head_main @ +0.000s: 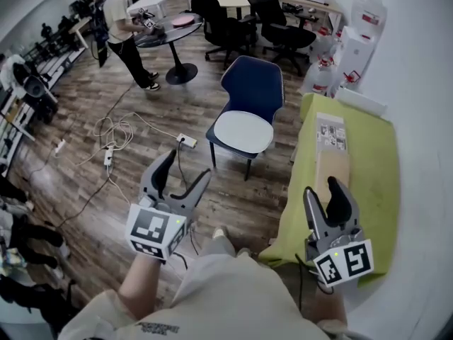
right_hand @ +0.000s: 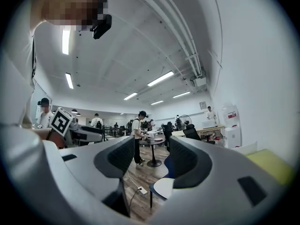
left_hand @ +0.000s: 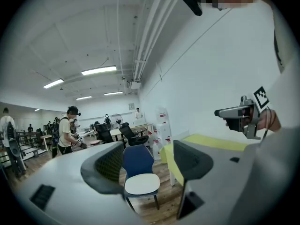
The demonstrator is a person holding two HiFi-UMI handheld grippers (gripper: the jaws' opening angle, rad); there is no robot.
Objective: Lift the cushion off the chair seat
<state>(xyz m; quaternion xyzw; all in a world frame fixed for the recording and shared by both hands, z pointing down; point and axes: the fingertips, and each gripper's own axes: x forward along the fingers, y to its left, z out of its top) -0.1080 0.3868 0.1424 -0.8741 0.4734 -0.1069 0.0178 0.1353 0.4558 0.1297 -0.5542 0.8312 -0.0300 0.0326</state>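
At the lower left of the head view, the left gripper (head_main: 187, 167) holds its curved grey jaws spread wide with nothing between them, above the wood-plank floor (head_main: 85, 98). At centre, the smooth, rounded white cushion (head_main: 244, 131) lies flat on the seat of the blue shell chair (head_main: 253, 83), well apart from both grippers. At lower right, the right gripper (head_main: 325, 188) has its jaws partly apart and empty, over the table (head_main: 371, 168) draped in yellow-green cloth.

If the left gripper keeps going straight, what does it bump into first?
The left gripper would likely meet the blue chair first, near its white cushion; nothing nearer shows, though depth is unclear.
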